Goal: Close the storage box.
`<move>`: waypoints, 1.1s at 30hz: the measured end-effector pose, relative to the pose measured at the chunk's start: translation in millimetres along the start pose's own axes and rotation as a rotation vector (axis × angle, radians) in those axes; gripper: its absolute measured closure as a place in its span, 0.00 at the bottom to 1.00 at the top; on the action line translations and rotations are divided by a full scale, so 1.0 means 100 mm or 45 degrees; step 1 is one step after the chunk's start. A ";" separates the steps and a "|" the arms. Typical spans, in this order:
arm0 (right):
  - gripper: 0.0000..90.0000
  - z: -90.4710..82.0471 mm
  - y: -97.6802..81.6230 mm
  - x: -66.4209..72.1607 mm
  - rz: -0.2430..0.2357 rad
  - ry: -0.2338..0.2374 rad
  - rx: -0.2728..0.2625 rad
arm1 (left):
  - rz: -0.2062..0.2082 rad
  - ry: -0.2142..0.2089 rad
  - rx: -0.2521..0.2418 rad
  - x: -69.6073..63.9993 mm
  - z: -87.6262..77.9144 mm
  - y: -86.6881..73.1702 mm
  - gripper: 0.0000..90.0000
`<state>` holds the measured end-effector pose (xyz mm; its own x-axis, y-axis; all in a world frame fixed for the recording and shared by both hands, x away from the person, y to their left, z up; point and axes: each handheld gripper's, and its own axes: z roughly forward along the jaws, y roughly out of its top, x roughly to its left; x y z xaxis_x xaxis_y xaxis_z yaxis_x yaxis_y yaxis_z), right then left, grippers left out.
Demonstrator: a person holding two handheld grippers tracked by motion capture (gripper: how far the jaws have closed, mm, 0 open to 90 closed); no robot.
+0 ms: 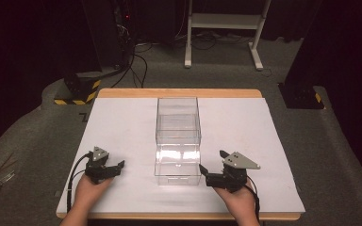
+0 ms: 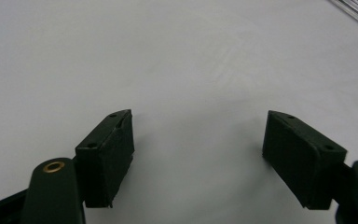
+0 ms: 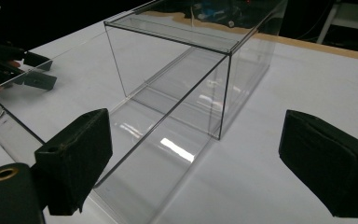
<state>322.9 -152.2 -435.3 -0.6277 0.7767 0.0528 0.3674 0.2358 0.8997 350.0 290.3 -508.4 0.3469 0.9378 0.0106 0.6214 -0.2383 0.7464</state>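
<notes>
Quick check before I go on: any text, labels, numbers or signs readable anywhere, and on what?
None readable.
A dark mark, perhaps a letter, on the floor by the table's far left corner: cut off, unreadable.
Clear drawer box: no label seen.
Both grippers, left and right: no markings seen.

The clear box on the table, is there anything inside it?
No, the clear box looks empty in the high view; through its walls you see only the white table and reflections.
</notes>
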 end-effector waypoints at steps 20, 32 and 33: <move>0.11 0.05 -0.05 0.14 -0.002 0.087 0.011 | -0.002 -0.001 0.000 0.00 0.00 0.00 0.28; 0.12 0.11 -0.11 0.18 0.004 0.134 0.029 | -0.004 -0.005 0.001 0.00 0.00 0.00 0.28; 0.12 0.11 -0.11 0.18 0.003 0.135 0.031 | -0.004 -0.005 0.001 0.00 0.00 0.00 0.28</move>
<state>315.1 -134.2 -449.0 -0.6955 0.7112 0.1020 0.3849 0.2489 0.8887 350.1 290.5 -508.4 0.3475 0.9377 0.0058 0.6232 -0.2356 0.7458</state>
